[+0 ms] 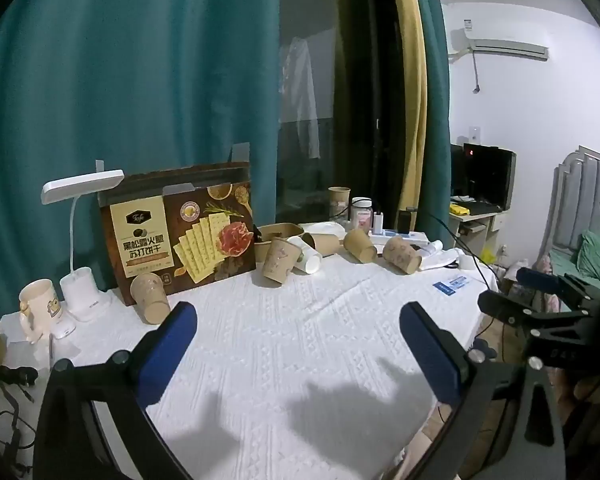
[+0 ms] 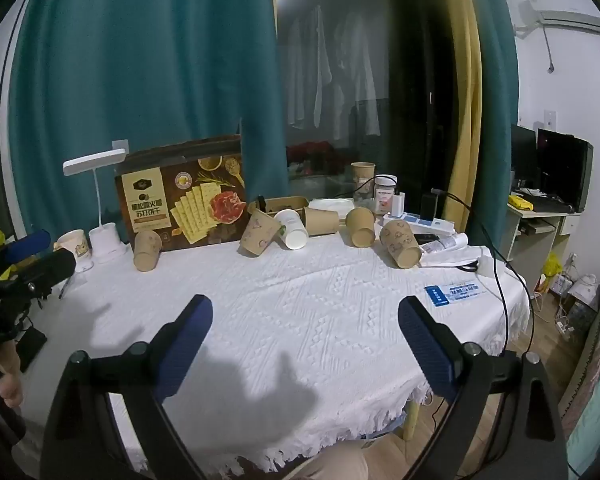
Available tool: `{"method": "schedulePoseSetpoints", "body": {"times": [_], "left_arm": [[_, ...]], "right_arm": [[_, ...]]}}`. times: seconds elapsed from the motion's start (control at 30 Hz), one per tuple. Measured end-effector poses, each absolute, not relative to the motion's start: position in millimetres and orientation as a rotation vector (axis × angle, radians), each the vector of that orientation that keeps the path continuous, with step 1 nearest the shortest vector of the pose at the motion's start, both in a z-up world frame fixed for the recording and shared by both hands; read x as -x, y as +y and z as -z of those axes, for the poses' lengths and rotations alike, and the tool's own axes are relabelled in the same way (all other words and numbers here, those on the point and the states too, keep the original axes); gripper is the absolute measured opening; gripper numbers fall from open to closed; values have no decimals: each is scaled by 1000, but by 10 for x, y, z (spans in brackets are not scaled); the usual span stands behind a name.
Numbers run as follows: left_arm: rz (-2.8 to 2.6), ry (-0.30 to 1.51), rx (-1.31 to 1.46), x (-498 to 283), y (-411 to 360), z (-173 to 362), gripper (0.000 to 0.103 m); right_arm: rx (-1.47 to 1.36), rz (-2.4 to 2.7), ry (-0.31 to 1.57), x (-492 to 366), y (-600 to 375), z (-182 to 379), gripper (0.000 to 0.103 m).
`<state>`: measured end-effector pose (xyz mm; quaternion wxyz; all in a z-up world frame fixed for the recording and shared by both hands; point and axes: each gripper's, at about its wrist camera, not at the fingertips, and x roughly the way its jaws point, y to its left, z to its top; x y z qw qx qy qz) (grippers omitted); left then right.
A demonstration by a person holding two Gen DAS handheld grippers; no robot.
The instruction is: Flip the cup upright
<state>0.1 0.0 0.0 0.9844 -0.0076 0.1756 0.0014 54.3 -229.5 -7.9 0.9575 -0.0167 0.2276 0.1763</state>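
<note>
Several brown paper cups stand upside down on the white tablecloth (image 1: 284, 320): one at the left by the cracker box (image 1: 150, 298) (image 2: 147, 250), one in the middle (image 1: 278, 260) (image 2: 260, 234), two at the right (image 1: 402, 256) (image 2: 400, 244). A white cup (image 1: 308, 256) (image 2: 292, 229) and a brown cup (image 2: 320, 221) lie on their sides. My left gripper (image 1: 300, 316) is open and empty above the near cloth. My right gripper (image 2: 304, 312) is open and empty too; it shows at the right edge of the left wrist view.
A cracker box (image 1: 180, 228), a white desk lamp (image 1: 80, 240) and a mug (image 1: 38, 306) stand at the back left. A jar (image 1: 360, 214), an upright cup (image 1: 339, 200), a power strip (image 2: 424, 222) and a blue card (image 2: 452, 294) are at the right. The table edge is near.
</note>
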Motion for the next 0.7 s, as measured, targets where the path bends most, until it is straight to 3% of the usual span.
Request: {"method": "schedulePoseSetpoints", "body": {"times": [0.7], "left_arm": [[7,336,9,-28,-43,-71,101]], "right_arm": [[33,-356,464,-565,-2311,104,93]]}}
